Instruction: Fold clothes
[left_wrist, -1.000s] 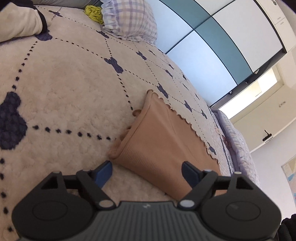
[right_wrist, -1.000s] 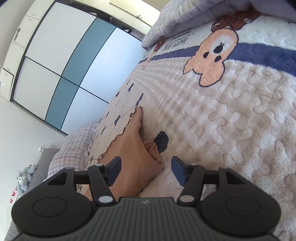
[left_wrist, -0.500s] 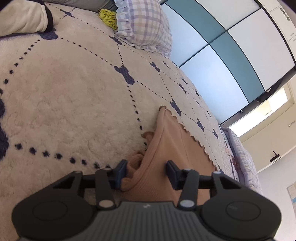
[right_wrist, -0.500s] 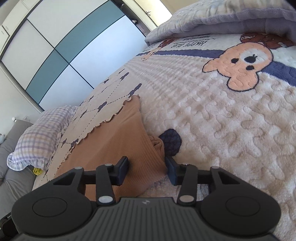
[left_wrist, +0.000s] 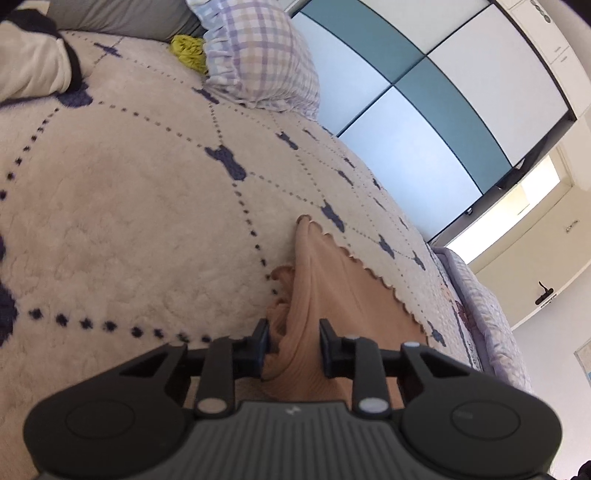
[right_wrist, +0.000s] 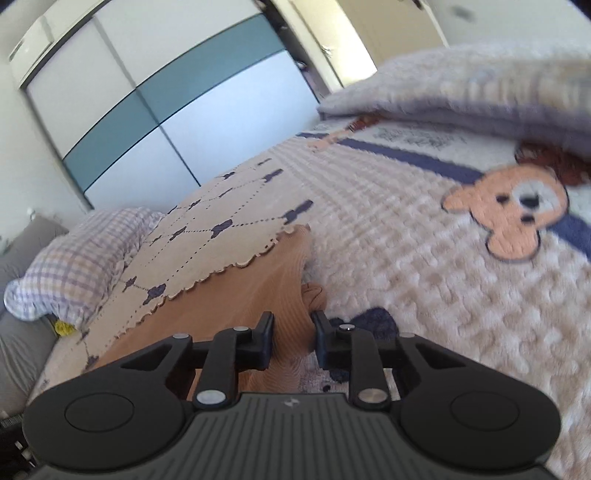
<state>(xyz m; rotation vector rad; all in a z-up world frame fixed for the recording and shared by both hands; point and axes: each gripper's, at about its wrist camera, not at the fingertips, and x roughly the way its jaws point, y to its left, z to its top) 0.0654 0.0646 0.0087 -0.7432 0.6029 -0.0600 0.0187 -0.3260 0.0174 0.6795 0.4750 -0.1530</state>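
Here, left gripper (left_wrist: 291, 345) at lower centre of its frame, jaws just closed in and now pinching a bunched corner of the tan ribbed garment (left_wrist: 332, 280), which spreads toward the middle right across the cream fleece bed cover (left_wrist: 129, 221). Right gripper (right_wrist: 291, 339), lower centre of its frame, jaws likewise just narrowed and clamped on another corner of the same garment (right_wrist: 236, 295), its scalloped hem running toward the left. Checked pillow (left_wrist: 262, 55) at upper centre; bear motif (right_wrist: 513, 218) at right
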